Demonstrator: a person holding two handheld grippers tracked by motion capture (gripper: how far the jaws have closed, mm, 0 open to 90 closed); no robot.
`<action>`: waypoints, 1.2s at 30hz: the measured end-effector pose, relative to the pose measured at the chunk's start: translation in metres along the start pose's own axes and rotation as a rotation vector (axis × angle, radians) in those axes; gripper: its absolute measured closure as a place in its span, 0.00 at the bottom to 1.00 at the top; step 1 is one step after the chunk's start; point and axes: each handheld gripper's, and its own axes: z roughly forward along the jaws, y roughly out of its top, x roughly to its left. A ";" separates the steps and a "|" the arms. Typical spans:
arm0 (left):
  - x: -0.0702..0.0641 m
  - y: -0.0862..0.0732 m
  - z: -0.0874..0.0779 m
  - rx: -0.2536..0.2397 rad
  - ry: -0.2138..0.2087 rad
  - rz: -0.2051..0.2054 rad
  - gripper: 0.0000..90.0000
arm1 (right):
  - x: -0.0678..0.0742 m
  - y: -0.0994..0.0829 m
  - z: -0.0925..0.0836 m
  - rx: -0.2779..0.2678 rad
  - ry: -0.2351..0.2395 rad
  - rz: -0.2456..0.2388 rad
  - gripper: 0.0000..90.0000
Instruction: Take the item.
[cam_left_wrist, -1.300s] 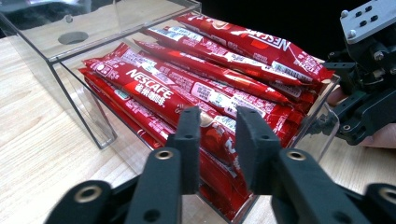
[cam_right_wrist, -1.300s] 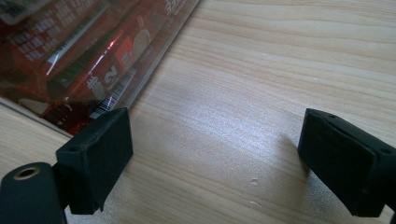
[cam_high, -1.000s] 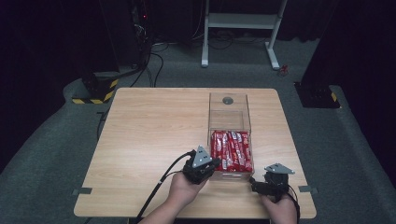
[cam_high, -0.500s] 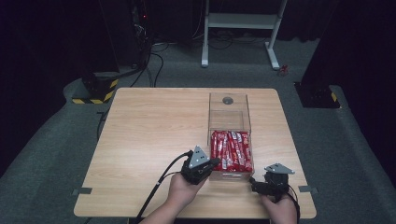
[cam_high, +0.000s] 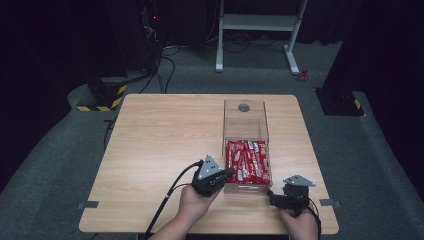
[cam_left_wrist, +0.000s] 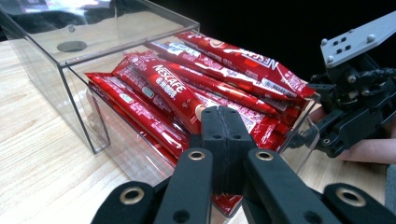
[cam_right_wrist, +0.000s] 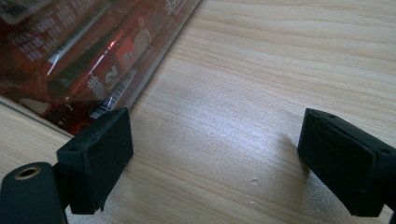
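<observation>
Sachets (cam_left_wrist: 173, 91) of red Nescafe are piled in the clear box (cam_high: 245, 122) on the worktop (cam_high: 160, 145), left gripper (cam_left_wrist: 223, 140) jaws pressed together at the pile, right gripper (cam_right_wrist: 215, 158) jaws spread beside it.

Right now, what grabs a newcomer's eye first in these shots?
The bright red Nescafe stick packets piled in the pulled-out drawer of the clear acrylic box on the light wooden table. Next, the left hand-held gripper, jaws shut at the drawer's near edge, seemingly pinching a packet. The right hand-held gripper rests open on the table beside the drawer's corner.
</observation>
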 end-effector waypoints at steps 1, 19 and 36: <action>0.000 0.001 -0.001 -0.003 -0.001 0.002 1.00 | 0.000 0.000 0.000 0.000 0.000 0.000 0.11; 0.006 0.007 -0.017 -0.057 0.001 -0.004 1.00 | 0.000 0.000 0.000 0.000 0.000 0.000 0.11; 0.008 0.006 -0.030 -0.078 0.008 0.002 1.00 | 0.000 0.000 0.000 0.000 0.001 -0.001 0.11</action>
